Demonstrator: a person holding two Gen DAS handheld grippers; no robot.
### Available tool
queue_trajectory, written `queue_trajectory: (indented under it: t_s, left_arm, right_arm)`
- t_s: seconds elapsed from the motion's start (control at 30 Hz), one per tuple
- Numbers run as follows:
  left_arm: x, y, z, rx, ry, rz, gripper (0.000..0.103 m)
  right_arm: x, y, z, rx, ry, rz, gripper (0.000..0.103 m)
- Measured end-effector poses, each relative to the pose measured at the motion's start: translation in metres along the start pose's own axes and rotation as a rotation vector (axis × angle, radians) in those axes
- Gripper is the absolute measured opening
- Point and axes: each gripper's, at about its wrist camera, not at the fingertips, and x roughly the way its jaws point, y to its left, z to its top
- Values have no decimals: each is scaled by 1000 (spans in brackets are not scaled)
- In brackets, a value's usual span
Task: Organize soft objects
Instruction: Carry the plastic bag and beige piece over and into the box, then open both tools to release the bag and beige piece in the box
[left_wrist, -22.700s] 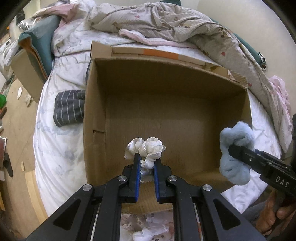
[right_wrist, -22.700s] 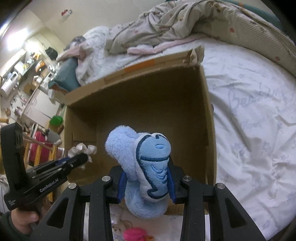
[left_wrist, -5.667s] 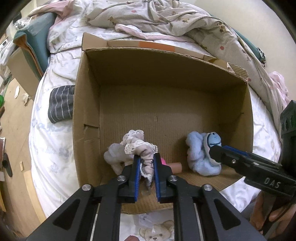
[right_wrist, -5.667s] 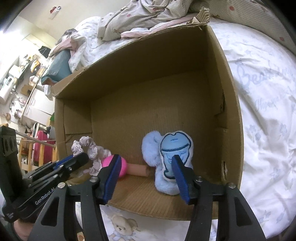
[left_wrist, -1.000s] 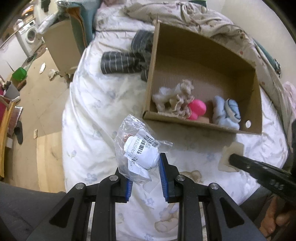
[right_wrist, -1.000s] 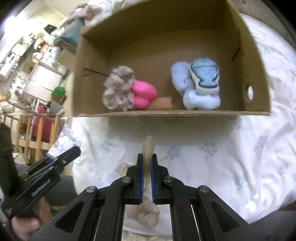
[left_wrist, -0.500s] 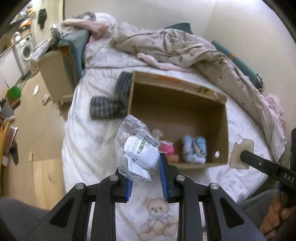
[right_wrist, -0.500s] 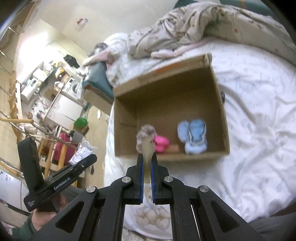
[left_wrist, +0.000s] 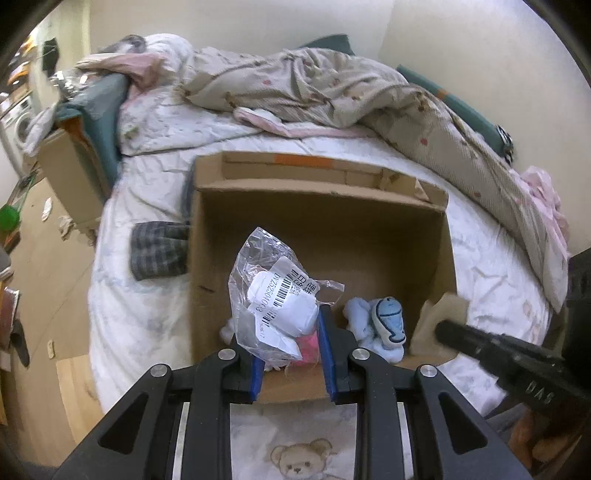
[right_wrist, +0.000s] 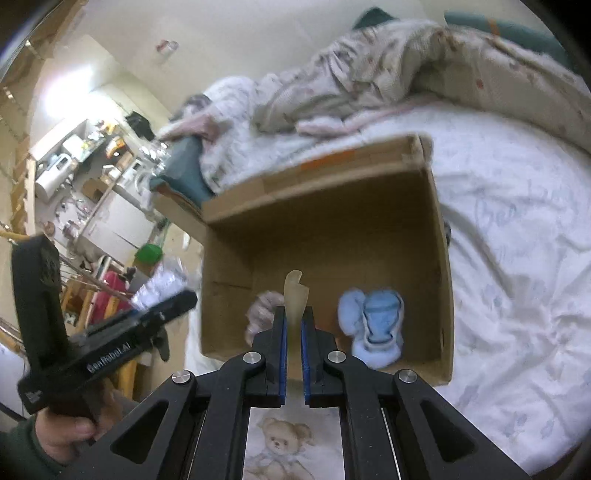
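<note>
An open cardboard box (left_wrist: 448, 258) (right_wrist: 229, 266) lies on the bed. Inside sit a blue plush toy (left_wrist: 384, 328) (right_wrist: 373, 325), a pink toy (left_wrist: 308, 345) and a pale frilly cloth (right_wrist: 262, 310). My left gripper (left_wrist: 291, 354) is shut on a clear plastic bag with a white soft item and a barcode label (left_wrist: 282, 295), held above the box's near edge. My right gripper (right_wrist: 293, 347) is shut on a thin beige piece (right_wrist: 294, 295), also over the near edge; it shows in the left wrist view (left_wrist: 445, 317).
A rumpled duvet (left_wrist: 332, 92) lies behind the box. A dark striped cloth (left_wrist: 159, 254) lies left of the box. The sheet has a teddy bear print (left_wrist: 295, 461). The floor and furniture are to the left of the bed (right_wrist: 92, 177).
Both grippers have moved closer to the box with their loads still held. The box looks larger and both held items now hang over its near edge.
</note>
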Motion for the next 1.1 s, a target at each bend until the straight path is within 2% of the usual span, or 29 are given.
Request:
queue_trajectory:
  t_s: [0.13,0.2,0.27,0.5,0.6,1.1]
  left_arm:
    - [27,-6,-8,20,21,-6,23]
    - [38,-9,-14,46,25,26,23]
    - [45,-9,-17,60,35,13,23]
    - [58,-5,-19,31,67,-8,23]
    - [60,-9,-20,50,76,-15,23]
    - [58,-12,-22,50,67,4,23]
  right_arm:
    - [21,-15,-4,37,59,-16,8]
    - [28,-18,-4,29,78,-35,8]
    - [33,-19,-6,25,90,-36,8]
    - [52,-19,-9,9,153,-78,8]
    - [59,-22,-11,23,175,-89,8]
    - [62,-22,-10,41,174,-81,9]
